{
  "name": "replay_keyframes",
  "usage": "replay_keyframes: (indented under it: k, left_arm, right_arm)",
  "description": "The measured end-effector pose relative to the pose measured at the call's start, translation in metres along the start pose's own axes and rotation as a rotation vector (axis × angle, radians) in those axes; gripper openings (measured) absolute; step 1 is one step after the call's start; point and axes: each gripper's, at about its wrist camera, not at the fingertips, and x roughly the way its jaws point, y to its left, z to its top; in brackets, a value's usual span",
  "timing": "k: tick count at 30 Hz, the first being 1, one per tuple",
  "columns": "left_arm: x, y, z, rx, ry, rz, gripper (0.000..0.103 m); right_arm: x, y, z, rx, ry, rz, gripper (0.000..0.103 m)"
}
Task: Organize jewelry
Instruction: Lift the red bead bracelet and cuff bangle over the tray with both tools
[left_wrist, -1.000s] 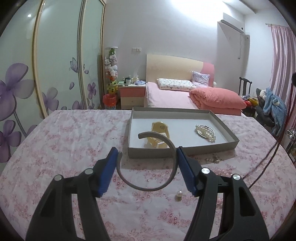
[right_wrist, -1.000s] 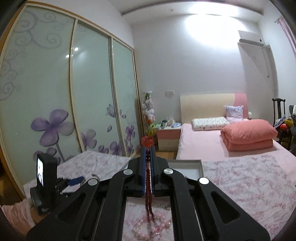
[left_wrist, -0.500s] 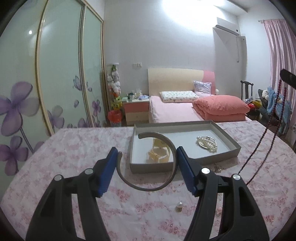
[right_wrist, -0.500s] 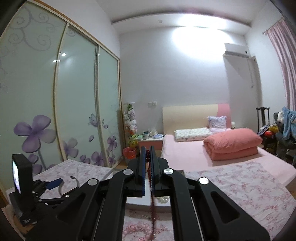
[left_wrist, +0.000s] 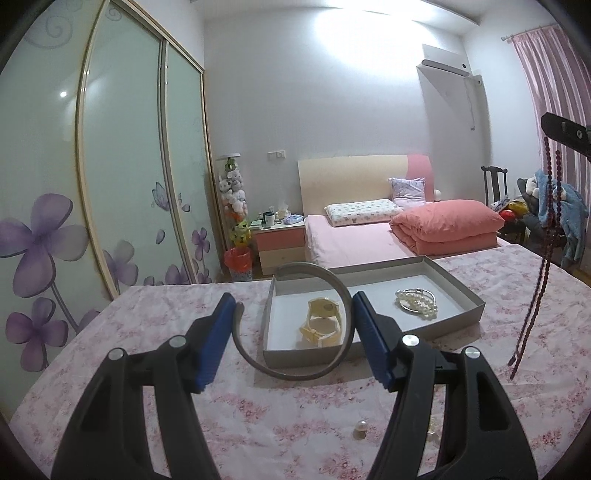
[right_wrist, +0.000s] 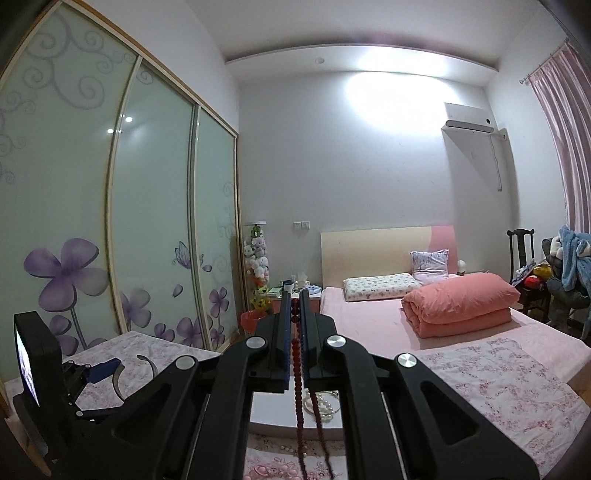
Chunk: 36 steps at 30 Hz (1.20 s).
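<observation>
No text, label, brand or number can be read anywhere.

Shallow grey cardboard tray sat on the pink floral tablecloth, cream plastic watch inside at left, white pearl bracelet inside at right. Loose white pearl lay nearer the camera. Behind stood the pink bed, bedside cabinet to its left.

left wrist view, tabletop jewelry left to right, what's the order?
Grey open bangle in the left hand-held gripper → yellow watch → pearl bracelet → dark red bead necklace hanging at far right.
</observation>
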Motion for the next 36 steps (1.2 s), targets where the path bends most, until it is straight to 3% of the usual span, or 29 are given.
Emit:
replay_keyframes:
  k: [11, 22, 32, 36]
  left_arm:
    - [0.008, 0.004, 0.009, -0.007, -0.004, 0.003, 0.063]
    - [0.041, 0.004, 0.031, -0.036, -0.023, 0.036, 0.063]
    - [0.086, -0.009, 0.051, -0.036, -0.062, 0.032, 0.063]
    - [0.114, -0.009, 0.044, -0.055, -0.023, 0.010, 0.063]
  right_arm:
    - [0.008, 0.001, 0.006, 0.008, -0.008, -0.001, 0.005]
    - [0.044, 0.006, 0.010, 0.013, -0.033, 0.004, 0.005]
    - [0.087, 0.002, 0.022, 0.009, -0.109, -0.022, 0.005]
    - [0.112, -0.006, 0.003, 0.021, -0.060, -0.029, 0.005]
